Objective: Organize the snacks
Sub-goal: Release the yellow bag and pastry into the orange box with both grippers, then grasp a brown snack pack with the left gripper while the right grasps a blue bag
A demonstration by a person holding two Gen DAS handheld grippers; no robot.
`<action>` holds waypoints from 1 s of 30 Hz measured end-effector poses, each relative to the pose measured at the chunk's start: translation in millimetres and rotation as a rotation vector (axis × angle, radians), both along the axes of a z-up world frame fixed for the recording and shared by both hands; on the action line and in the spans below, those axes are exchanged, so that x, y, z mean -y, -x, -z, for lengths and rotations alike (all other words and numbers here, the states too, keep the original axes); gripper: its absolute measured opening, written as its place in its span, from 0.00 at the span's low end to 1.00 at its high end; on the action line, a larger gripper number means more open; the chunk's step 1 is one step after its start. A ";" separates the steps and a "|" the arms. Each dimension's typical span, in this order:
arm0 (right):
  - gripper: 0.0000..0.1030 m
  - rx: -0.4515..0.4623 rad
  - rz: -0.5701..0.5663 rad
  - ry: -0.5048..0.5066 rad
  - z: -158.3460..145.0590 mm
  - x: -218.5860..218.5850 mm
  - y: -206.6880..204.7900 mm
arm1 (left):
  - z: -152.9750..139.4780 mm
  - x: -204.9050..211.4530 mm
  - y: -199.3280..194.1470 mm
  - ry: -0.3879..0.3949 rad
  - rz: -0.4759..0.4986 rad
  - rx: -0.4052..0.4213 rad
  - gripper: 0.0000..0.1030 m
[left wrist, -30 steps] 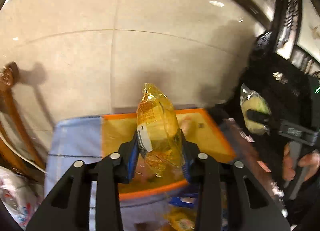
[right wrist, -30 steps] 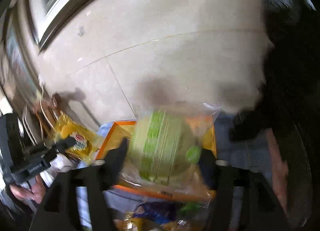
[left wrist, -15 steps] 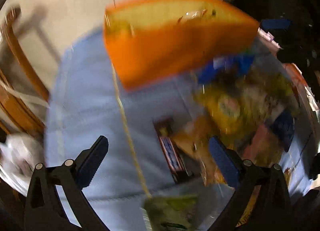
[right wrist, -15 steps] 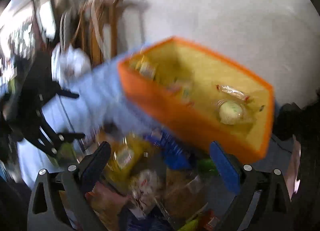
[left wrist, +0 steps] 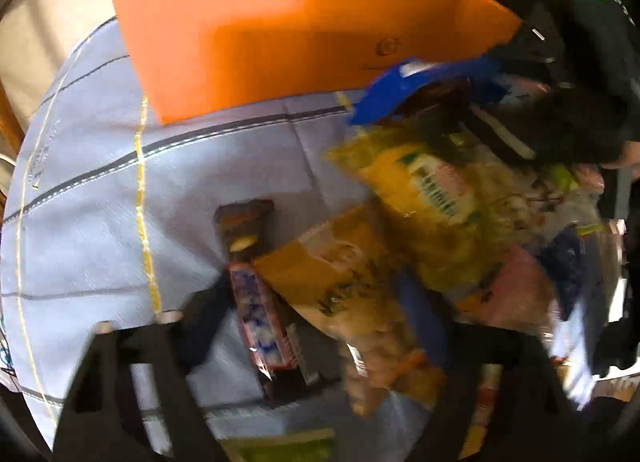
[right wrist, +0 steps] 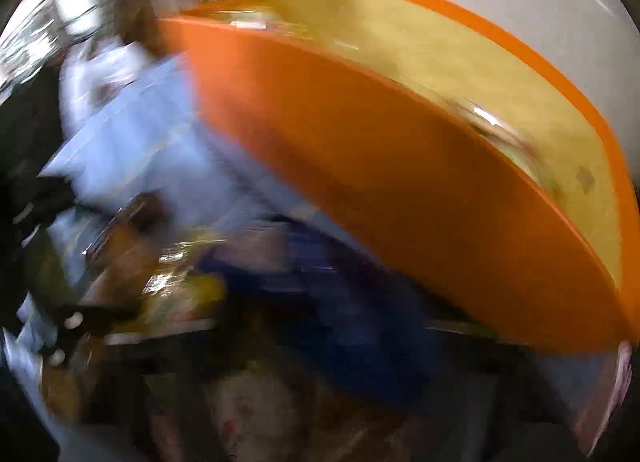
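Both packets had gone into the orange box (left wrist: 304, 34). My left gripper (left wrist: 320, 326), jaws wide and empty, had dropped over the chocolate bar (left wrist: 260, 326) in the snack pile (left wrist: 440, 214). Right gripper: too blurred to tell.

A pale blue cloth (left wrist: 92, 190) covers the worktop, crossed by dark grey stripes and thin yellow lines that form a loose check. It lies fairly flat, with a few soft creases toward the middle. Past its far left edge the cream floor tiles (left wrist: 44, 34) show, glossy, and a strip of brown wooden furniture (left wrist: 9, 124) runs along that side. From the right-hand camera the cloth (right wrist: 132, 110) is only a blurred blue patch.
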State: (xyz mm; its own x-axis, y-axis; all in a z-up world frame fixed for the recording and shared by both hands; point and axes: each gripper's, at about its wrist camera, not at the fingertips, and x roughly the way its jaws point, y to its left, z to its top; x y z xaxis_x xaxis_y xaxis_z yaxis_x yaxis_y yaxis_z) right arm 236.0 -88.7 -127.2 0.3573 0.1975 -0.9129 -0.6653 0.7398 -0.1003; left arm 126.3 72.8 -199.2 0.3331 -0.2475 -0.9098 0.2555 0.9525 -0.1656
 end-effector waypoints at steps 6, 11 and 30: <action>0.44 -0.066 0.144 -0.120 -22.3 18.4 16.5 | -3.9 -21.1 13.9 0.087 -0.064 -0.074 0.40; 0.43 -0.104 0.234 -0.261 -54.1 41.3 29.7 | -37.1 -39.0 36.5 0.057 -0.087 0.008 0.39; 0.44 -0.139 0.320 -0.469 -95.3 63.2 55.3 | -106.7 -73.3 35.0 0.030 -0.264 0.167 0.89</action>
State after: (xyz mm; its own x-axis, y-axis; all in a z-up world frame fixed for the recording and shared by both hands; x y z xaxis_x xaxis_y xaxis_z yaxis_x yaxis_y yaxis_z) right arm 180.7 -151.9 -31.9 0.3487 0.4943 -0.7963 -0.3849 0.8502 0.3592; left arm 91.3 146.0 -92.5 0.5337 -0.1583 -0.8307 0.0260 0.9849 -0.1710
